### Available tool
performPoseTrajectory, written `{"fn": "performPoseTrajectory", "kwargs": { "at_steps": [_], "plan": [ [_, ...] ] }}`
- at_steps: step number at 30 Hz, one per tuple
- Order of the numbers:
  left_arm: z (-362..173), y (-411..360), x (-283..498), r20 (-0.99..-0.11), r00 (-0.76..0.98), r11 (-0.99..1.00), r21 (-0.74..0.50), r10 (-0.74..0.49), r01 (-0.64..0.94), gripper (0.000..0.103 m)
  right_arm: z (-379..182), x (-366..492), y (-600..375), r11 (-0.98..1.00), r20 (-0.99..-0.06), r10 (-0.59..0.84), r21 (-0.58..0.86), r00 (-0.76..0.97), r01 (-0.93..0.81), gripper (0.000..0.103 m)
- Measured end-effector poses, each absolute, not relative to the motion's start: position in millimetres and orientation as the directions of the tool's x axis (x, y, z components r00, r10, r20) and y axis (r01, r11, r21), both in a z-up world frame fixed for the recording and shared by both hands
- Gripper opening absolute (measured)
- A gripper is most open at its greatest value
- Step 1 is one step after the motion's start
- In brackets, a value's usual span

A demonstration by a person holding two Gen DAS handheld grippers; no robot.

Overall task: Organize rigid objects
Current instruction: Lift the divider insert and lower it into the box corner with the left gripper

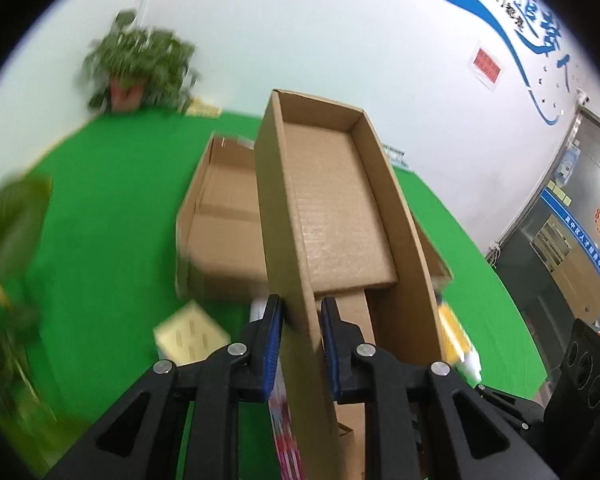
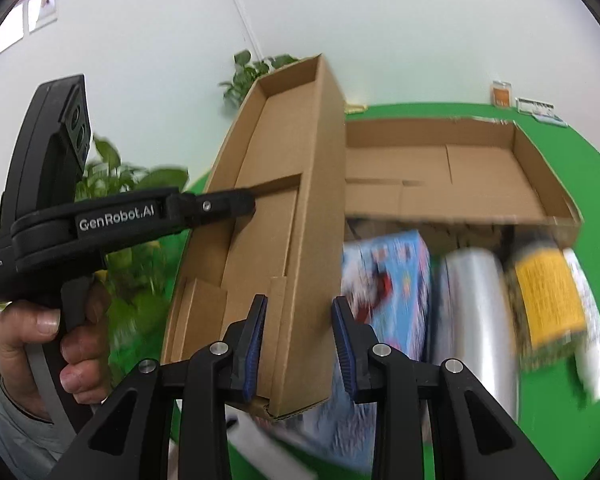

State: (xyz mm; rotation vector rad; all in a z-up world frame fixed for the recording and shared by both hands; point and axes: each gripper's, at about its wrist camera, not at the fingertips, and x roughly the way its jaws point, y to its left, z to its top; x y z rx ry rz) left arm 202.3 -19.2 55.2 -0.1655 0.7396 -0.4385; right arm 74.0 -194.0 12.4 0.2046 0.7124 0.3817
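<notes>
A long shallow cardboard tray (image 1: 332, 200) is held up off the green table, tilted. My left gripper (image 1: 300, 320) is shut on its side wall. My right gripper (image 2: 300, 320) straddles the other side wall (image 2: 316, 240) with its jaws apart around it, the left pad close to the wall and a gap on the right. The left gripper's finger (image 2: 220, 204) shows reaching into the tray. Below lie a blue picture box (image 2: 388, 280), a silver cylinder (image 2: 476, 312) and a yellow-labelled bottle (image 2: 548, 296). A second open cardboard box (image 2: 460, 176) sits on the table behind.
Potted plants (image 1: 136, 68) stand at the table's far left edge, and another plant (image 1: 12, 240) at the left. A pale yellow small box (image 1: 188, 332) lies on the green cloth (image 1: 112, 200). Small cards (image 2: 536, 108) stand at the far edge.
</notes>
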Motion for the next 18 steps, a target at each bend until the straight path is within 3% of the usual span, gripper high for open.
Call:
{"fn": "performPoseTrajectory", "kwargs": {
  "at_steps": [10,18],
  "plan": [
    [100.2,-24.1,324.7,-0.635,0.652,0.908,-0.243,-0.416,0.342,0.018,64.5,225.9,-199.6,0.896,-0.614,0.435,0.365,0.658,-0.252,0.030],
    [46.4,-15.9,402.4,-0.754,0.543,0.925,-0.246,-0.371,0.291,0.017,33.5,328.8,-182.4,0.883,-0.705,0.456,0.434,0.543,-0.179,0.030]
  ]
}}
